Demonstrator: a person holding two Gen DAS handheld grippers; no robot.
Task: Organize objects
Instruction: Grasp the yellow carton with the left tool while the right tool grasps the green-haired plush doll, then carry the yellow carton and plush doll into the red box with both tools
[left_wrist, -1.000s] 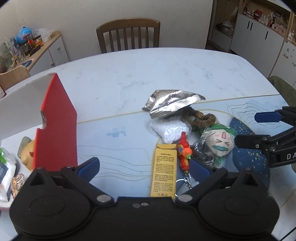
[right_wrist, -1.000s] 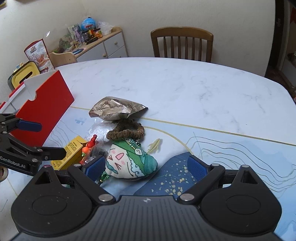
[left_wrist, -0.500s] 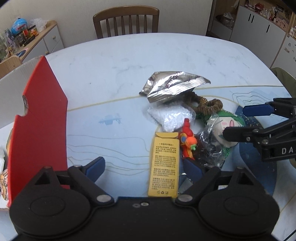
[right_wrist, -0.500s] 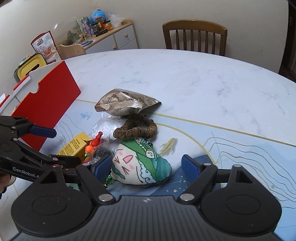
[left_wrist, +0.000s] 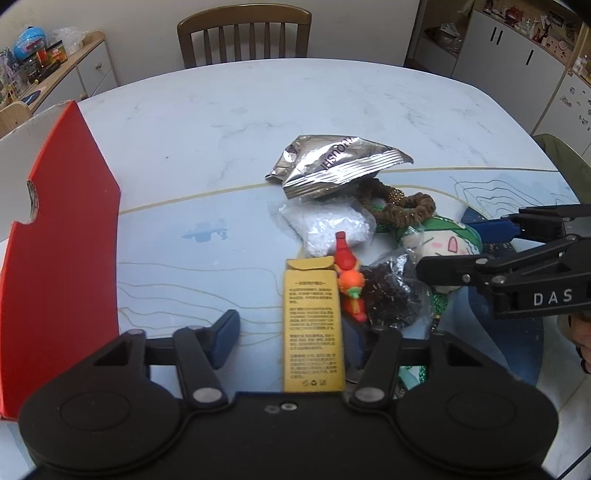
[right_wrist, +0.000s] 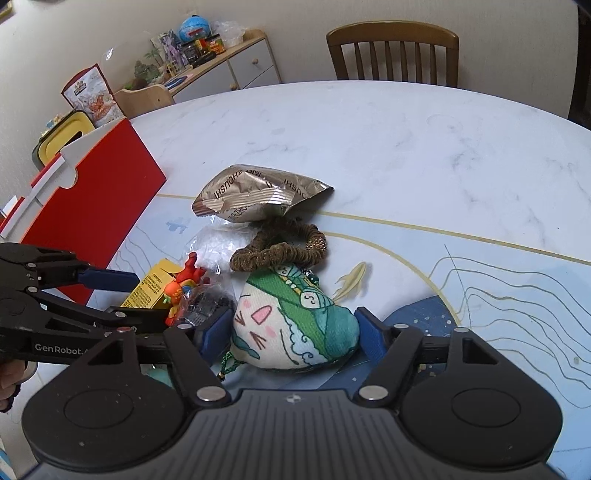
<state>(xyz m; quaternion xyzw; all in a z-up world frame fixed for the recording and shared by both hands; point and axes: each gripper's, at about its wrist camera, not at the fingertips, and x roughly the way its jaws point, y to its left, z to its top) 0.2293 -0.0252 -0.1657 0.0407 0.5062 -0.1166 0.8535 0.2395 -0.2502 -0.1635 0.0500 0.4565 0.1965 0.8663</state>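
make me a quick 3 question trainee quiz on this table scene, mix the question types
1. True or false: the yellow box lies between the left gripper fingers.
2. What does the right gripper straddle? A) silver snack bag B) plush pouch C) brown scrunchie
3. What colour is the open storage box on the left?

Key: 1 true; 2 B; 3 red

Bench (left_wrist: 295, 107): white marble veining; pale blue mat (right_wrist: 498, 295) with wavy contour lines. Box (left_wrist: 62, 258) red. Carton (left_wrist: 313, 325) yellow, black print. Snack bag (left_wrist: 332, 164) silver foil. Scrunchie (right_wrist: 280, 247) brown. Pouch (right_wrist: 295, 325) green and cream, cartoon face. Keychain figure (left_wrist: 349, 280) red-orange.
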